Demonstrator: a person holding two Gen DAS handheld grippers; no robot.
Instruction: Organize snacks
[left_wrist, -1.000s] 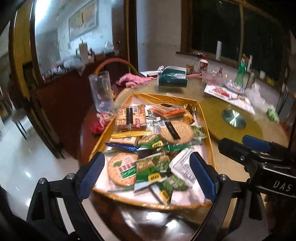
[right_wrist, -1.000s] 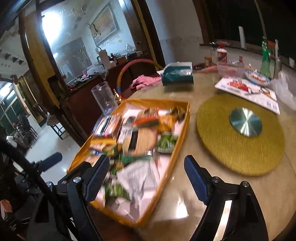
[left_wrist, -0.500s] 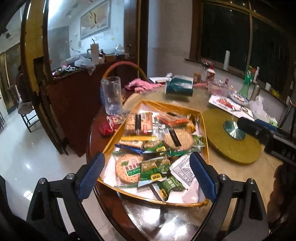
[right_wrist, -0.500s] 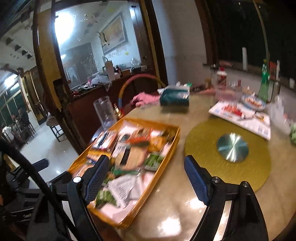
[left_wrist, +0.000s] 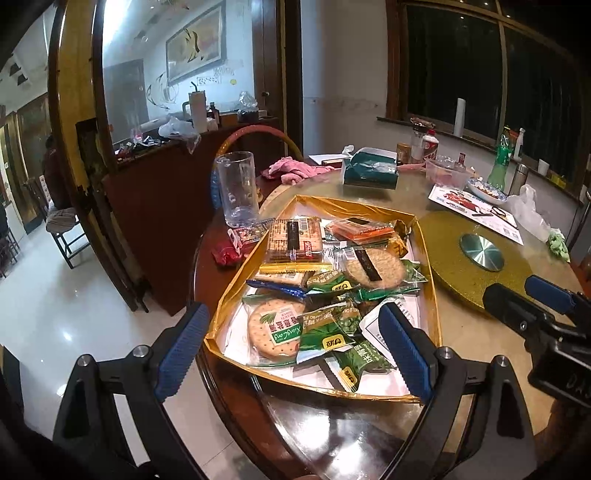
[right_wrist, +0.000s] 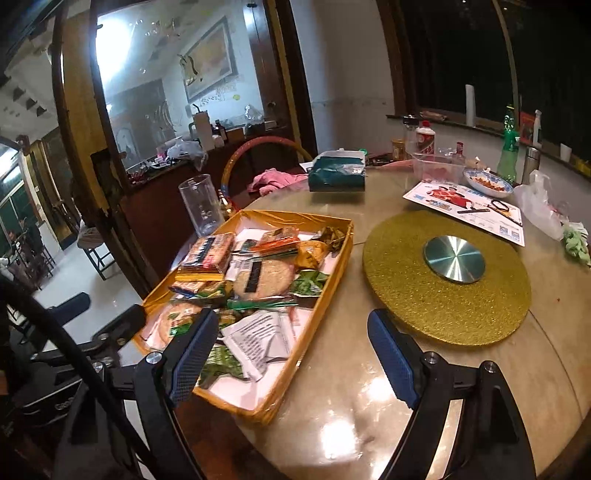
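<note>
- Since a moment ago both claws have drifted back in toward the gold tray, so it sits bigger in both views again.
- Left wrist view: left claw (left_wrist: 293, 349) is spread wide with nothing in it, hovering over the near end of the gold tray (left_wrist: 428, 258). The snack packets (left_wrist: 325, 288) are piled inside, a round cracker pack (left_wrist: 275, 332) nearest. A clear glass (left_wrist: 238, 194) stands just beside the tray's far left corner on the desk (left_wrist: 476, 336).
- Right wrist view: right claw (right_wrist: 291, 356) is also released and empty, over the tray's (right_wrist: 334, 266) near right edge. The gold turntable (right_wrist: 447, 288) lies just right of it.

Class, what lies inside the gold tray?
Inside the gold tray: a square cracker pack, round biscuit packs, green pea packets and an orange packet, overlapping. Whatever lies beneath them is covered.
</note>
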